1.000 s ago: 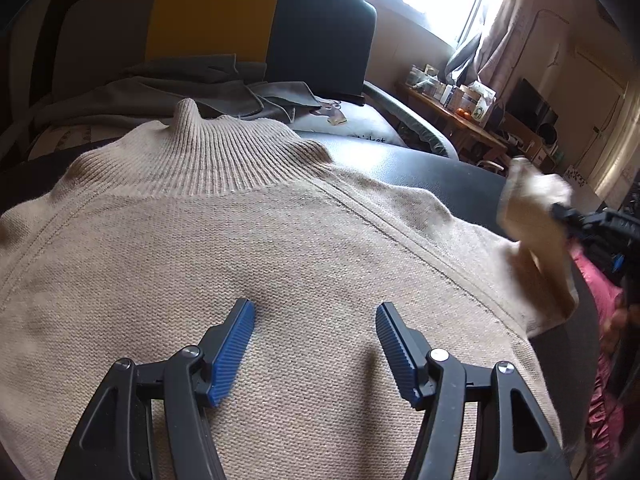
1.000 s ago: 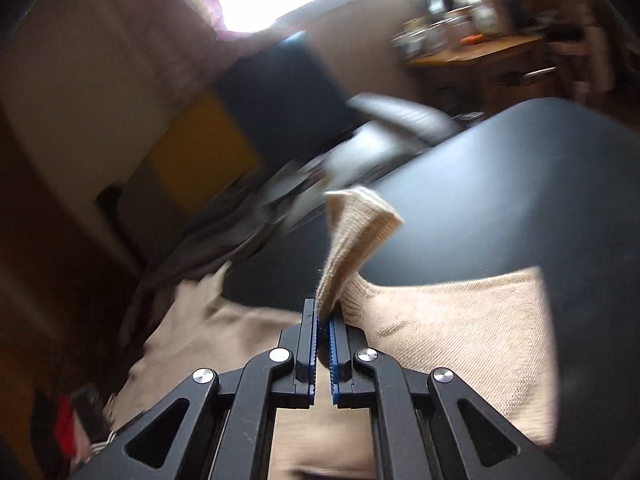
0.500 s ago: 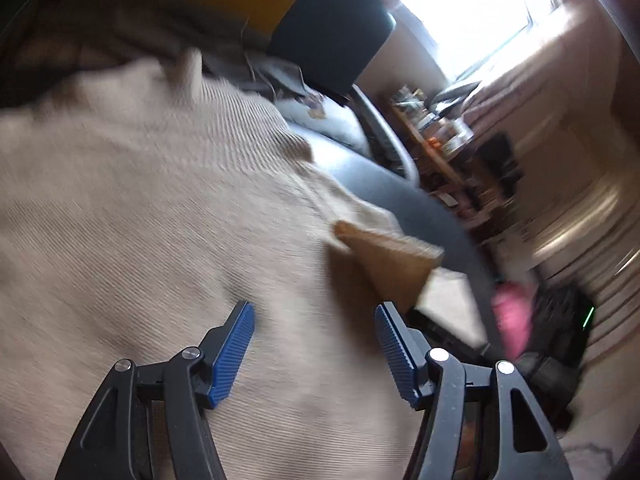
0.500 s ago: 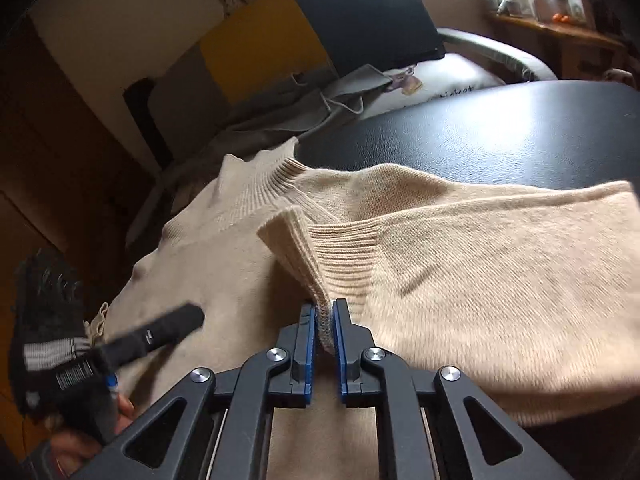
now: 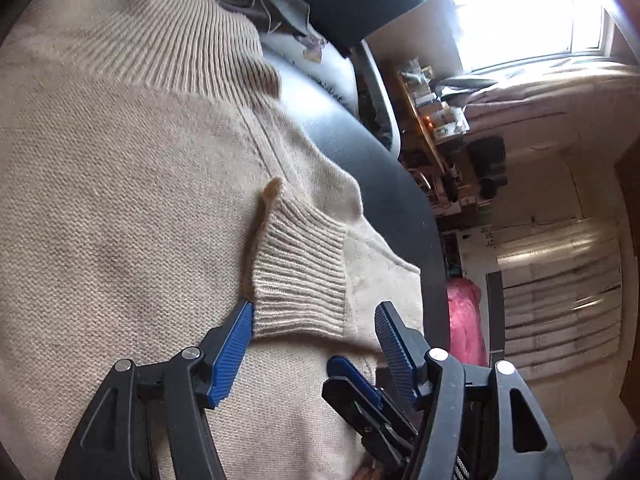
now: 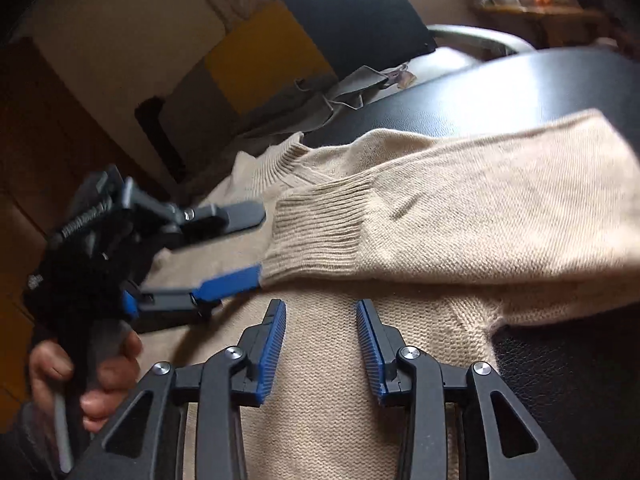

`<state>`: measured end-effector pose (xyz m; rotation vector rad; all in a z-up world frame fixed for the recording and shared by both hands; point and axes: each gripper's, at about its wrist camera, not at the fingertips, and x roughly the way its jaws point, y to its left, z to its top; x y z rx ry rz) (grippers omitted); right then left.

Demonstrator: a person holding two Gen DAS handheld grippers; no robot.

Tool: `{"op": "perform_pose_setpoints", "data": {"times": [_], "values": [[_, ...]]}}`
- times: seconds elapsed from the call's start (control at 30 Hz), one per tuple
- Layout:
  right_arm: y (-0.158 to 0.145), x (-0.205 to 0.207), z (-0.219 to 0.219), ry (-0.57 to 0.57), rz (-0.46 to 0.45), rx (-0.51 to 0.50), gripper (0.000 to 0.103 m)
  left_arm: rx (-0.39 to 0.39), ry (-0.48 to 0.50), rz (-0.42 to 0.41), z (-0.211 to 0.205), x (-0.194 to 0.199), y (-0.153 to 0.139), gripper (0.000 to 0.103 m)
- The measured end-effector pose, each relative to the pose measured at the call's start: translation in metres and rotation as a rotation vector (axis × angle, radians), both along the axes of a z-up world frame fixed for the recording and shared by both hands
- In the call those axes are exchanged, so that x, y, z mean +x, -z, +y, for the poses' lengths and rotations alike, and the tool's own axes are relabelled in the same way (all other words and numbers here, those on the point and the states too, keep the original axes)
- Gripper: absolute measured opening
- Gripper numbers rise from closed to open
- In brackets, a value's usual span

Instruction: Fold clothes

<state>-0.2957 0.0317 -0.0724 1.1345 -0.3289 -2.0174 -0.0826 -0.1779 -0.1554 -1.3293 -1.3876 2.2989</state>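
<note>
A beige knit sweater lies spread flat on the dark bench, its ribbed collar toward the chair behind. One sleeve is folded across the chest, and its ribbed cuff rests on the body of the garment.

The left gripper hovers low over that cuff with its jaws wide apart, one blue pad just at the cuff's edge, nothing held between them. The right gripper sits just below the folded sleeve, over the sweater's front, with its jaws also parted and empty.

From the right wrist view, the person's left hand wraps the handle of the left gripper. A gray garment lies heaped on the chair beyond the collar.
</note>
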Motion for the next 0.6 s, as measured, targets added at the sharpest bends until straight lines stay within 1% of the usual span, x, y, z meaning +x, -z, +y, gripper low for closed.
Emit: {"op": "perform_pose_setpoints", "data": {"times": [0.1, 0.13, 0.2, 0.23, 0.27, 0.3, 0.37, 0.47, 0.53, 0.6], "values": [[0.002, -0.003, 0.001, 0.0, -0.015, -0.026, 0.039, 0.016, -0.02, -0.035, 0.001, -0.004, 0.004, 0.062], [0.002, -0.003, 0.001, 0.0, -0.015, -0.029, 0.04, 0.012, -0.021, -0.046, 0.003, -0.006, 0.005, 0.057], [0.002, -0.003, -0.001, -0.006, -0.01, -0.031, 0.043, 0.013, 0.005, -0.078, 0.009, -0.015, 0.007, 0.038], [0.001, -0.003, -0.001, -0.011, -0.008, -0.035, 0.046, 0.021, 0.023, -0.095, 0.013, -0.019, 0.01, 0.022], [0.001, -0.002, -0.002, -0.015, -0.007, -0.039, 0.048, 0.032, 0.04, -0.111, 0.017, -0.023, 0.013, 0.016], [0.001, -0.002, -0.002, -0.018, -0.007, -0.044, 0.05, 0.039, 0.042, -0.108, 0.017, -0.026, 0.014, 0.012], [0.0, -0.001, -0.001, -0.027, -0.009, -0.057, 0.055, 0.043, 0.026, -0.073, 0.015, -0.027, 0.011, 0.009], [0.0, 0.0, -0.001, -0.03, -0.008, -0.061, 0.056, 0.031, 0.001, 0.019, 0.007, -0.024, -0.008, 0.008], [-0.003, 0.001, 0.0, -0.003, -0.002, -0.052, 0.056, 0.021, -0.009, 0.07, 0.0, -0.021, -0.023, 0.008], [-0.008, 0.001, 0.001, 0.038, 0.024, -0.046, 0.068, 0.002, -0.023, 0.111, -0.009, -0.018, -0.038, 0.008]]}}
